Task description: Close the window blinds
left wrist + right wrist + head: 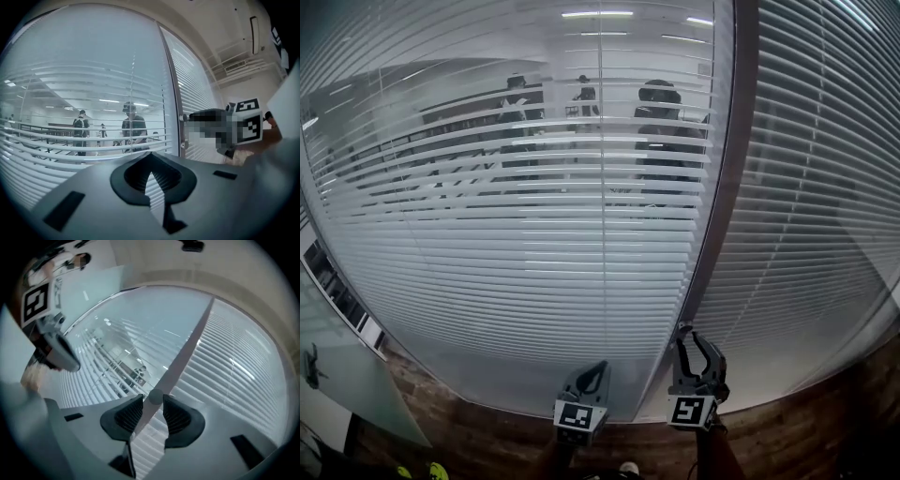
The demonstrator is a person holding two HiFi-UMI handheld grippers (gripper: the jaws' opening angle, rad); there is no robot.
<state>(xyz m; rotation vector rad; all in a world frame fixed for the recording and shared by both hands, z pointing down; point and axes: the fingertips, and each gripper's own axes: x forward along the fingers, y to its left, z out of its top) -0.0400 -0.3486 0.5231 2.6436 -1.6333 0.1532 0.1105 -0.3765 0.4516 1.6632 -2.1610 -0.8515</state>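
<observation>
Against the blinds [534, 262], right gripper [691, 339] grips knob [154, 397].

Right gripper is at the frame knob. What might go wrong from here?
The right gripper seems to pinch the knob only at its jaw tips, so it may slip off while twisting. Upper slats of the left blind are open; turning the wrong way might open them further. The shut left gripper hangs close to the blind and could bump it.
</observation>
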